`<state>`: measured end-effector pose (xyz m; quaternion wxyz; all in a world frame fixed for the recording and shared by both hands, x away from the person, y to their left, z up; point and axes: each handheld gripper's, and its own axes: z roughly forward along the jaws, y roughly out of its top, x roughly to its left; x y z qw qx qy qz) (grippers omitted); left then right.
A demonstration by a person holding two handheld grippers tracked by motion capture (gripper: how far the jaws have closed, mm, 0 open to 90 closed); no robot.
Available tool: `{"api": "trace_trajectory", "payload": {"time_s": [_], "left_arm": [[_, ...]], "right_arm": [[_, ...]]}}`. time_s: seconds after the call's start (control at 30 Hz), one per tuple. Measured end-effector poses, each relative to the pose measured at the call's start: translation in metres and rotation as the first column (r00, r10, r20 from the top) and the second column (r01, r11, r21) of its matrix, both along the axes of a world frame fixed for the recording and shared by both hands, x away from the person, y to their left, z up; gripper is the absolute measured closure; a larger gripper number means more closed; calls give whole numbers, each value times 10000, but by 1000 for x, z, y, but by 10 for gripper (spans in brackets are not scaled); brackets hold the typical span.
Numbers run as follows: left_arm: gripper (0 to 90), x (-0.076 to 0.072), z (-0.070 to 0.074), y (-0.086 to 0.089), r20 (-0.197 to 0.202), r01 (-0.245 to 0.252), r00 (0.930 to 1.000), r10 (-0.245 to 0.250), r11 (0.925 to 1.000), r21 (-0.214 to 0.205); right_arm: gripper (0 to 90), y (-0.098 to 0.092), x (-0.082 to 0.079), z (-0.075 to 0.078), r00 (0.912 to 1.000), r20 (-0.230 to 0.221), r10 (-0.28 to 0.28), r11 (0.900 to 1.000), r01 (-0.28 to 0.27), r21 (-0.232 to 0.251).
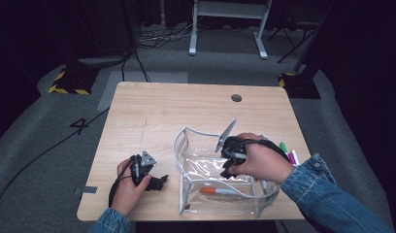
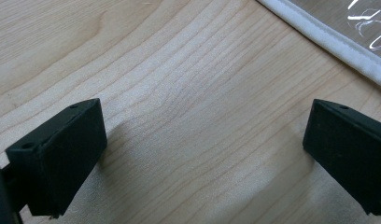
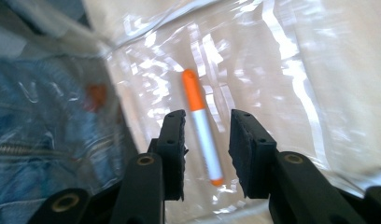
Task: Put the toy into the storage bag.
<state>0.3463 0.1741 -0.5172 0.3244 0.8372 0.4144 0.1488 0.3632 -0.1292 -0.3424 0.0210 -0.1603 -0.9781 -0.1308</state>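
Broadly, the light wooden table (image 1: 152,111) took up the middle of the high view, standing on grey floor with dark cables trailing off its left side. On its near right part stood a clear plastic pouch (image 1: 201,160) with white piping along its edges, its mouth open upward. The person's right hand (image 1: 261,162), in a denim sleeve, reached over that mouth and held the right gripper (image 1: 230,167) pointing down into the pouch. Near the table's front left, well apart from the pouch's opening, the left hand (image 1: 128,187) rested on the wood with the left gripper (image 1: 157,182) lying low beside the pouch's left wall. In the left gripper view its jaws stood wide apart over bare wood grain, with the pouch's white edge (image 2: 328,39) crossing the upper right corner. In the right gripper view the jaws were partly parted and gripped nothing; the orange-capped marker (image 3: 201,126) lay on the pouch's floor below the gap, clear of both pads. From above, that marker (image 1: 220,191) lay along the pouch's near side. Just beyond the right hand, a few more markers (image 1: 288,151) lay on the table outside the pouch.
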Motion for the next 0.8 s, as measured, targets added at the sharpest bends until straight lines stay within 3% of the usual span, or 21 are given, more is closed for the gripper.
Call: {"api": "trace_trajectory", "payload": {"time_s": [0.07,0.2,0.33,0.37,0.5,0.63,0.73,0.77,0.8], "left_arm": [[1,-1,0,1,-2,-173,9999,173,9999,5],[1,-3,0,5,14,-611,9981,611,9981,-31],[1,-4,-1,15,-17,-1069,9943,1069,9942,-90],[1,-5,0,16,-41,-1166,9932,1166,9931,-82],[1,-6,-1,20,-44,-1060,9944,1060,9943,-99],[1,-5,0,24,-51,-734,9973,733,9973,-82],[1,-5,0,24,-56,-754,9971,753,9971,-70],[1,-5,0,24,-57,-748,9972,748,9972,-74],[1,-5,0,24,-57,-753,9971,753,9971,-67]], "right_arm": [[666,-12,2,14,9983,404,-417,9988,406,281],[666,-39,3,41,9840,1187,-1328,9842,1168,1329],[663,-72,4,62,9599,1633,-2280,9584,1916,2116],[663,-82,4,66,9505,1754,-2564,9506,2152,2236],[665,-113,8,74,9207,1997,-3353,9214,2762,2735],[674,-149,15,75,8725,2085,-4419,8723,3637,3268],[672,-174,21,69,8275,2049,-5228,8294,4381,3467],[669,-185,23,65,8075,2082,-5519,8149,4692,3403],[666,-191,25,61,7953,2096,-5688,8052,4866,3389]]}}
